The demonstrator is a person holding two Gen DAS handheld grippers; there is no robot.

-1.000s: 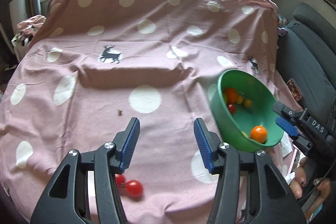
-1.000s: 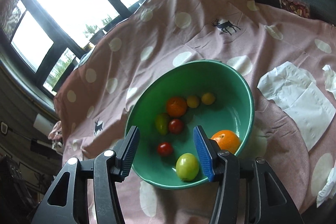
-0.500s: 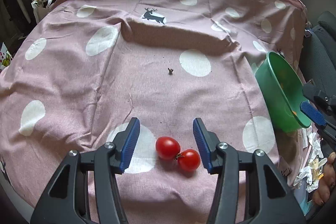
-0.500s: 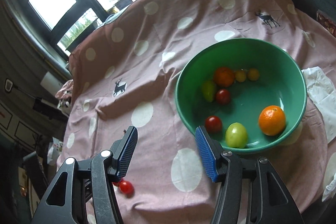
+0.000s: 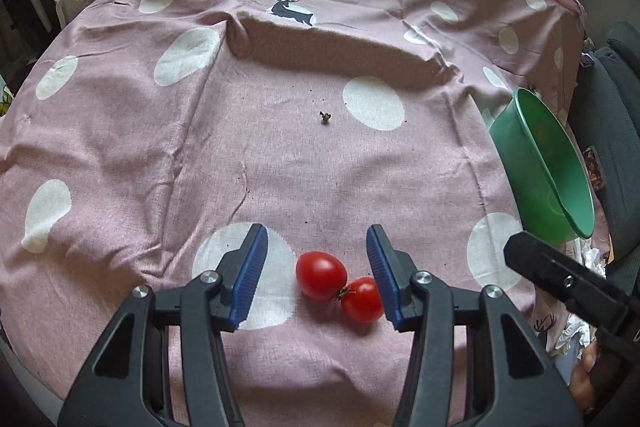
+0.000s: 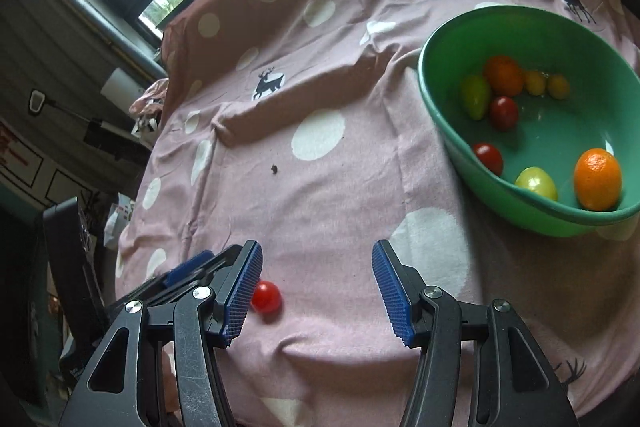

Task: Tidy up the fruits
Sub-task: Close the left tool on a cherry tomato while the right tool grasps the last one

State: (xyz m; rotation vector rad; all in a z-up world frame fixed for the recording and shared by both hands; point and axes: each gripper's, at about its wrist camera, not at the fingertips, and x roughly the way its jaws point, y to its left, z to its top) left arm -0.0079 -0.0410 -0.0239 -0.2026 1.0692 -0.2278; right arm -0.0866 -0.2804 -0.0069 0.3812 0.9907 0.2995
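Both tools are black plastic clamp frames with triangular cut-outs and silver pivot screws. The left gripper [image 5: 316, 267] and right gripper [image 6: 318, 285] carry blue ribbed pads [image 5: 246, 277] on their fingers.

Your left wrist view looks steeply down along its own fingers [image 5: 245, 277], close over the pink spotted cloth [image 5: 280, 167], with two red tomatoes [image 5: 321, 274] low in the frame and the green bowl [image 5: 520, 147] side-on at the right edge. Your right wrist view faces the same cloth [image 6: 340, 187] from the bowl's side: bowl [image 6: 460, 147] upper right, one tomato [image 6: 266, 295] and the left gripper's fingers [image 6: 188, 267] lower left.
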